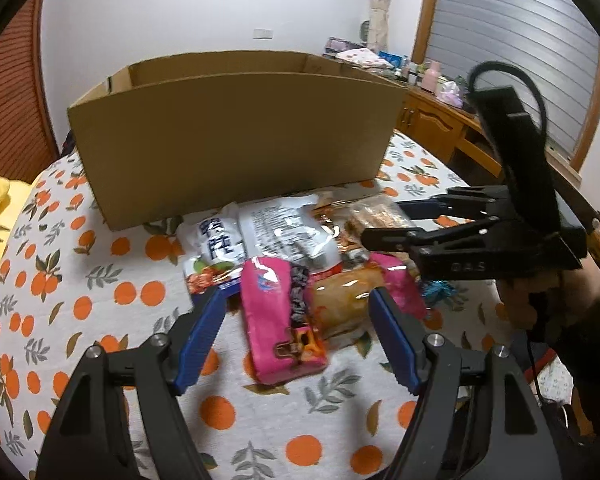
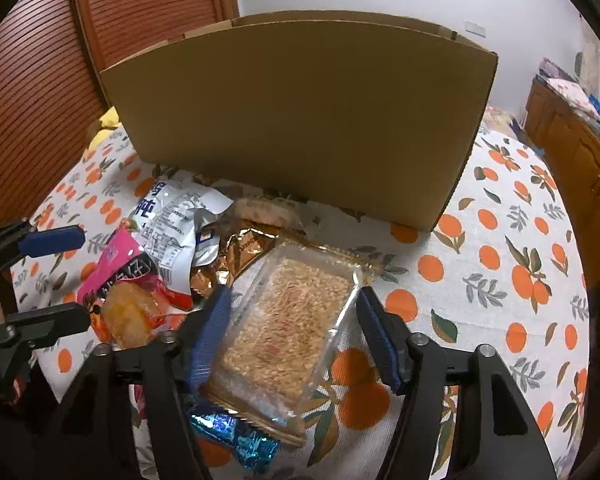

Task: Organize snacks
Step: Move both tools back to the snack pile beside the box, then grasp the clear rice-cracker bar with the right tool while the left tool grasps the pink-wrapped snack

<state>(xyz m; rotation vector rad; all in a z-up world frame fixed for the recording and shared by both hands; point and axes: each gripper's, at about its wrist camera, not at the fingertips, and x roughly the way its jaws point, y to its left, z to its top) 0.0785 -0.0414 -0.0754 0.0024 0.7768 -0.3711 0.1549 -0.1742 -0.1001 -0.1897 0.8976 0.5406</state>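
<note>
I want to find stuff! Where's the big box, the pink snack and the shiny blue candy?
cardboard box (image 1: 236,140): left wrist view, front wall.
pink snack packet (image 1: 266,312): left wrist view, top face.
blue candy (image 2: 236,436): right wrist view, foil wrapper.

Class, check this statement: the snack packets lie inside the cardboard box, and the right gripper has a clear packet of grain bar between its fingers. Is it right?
Wrong in one respect. The snack packets lie on the cloth in front of the cardboard box, as both wrist views show. The right gripper does have the clear packet between its fingers.
</note>
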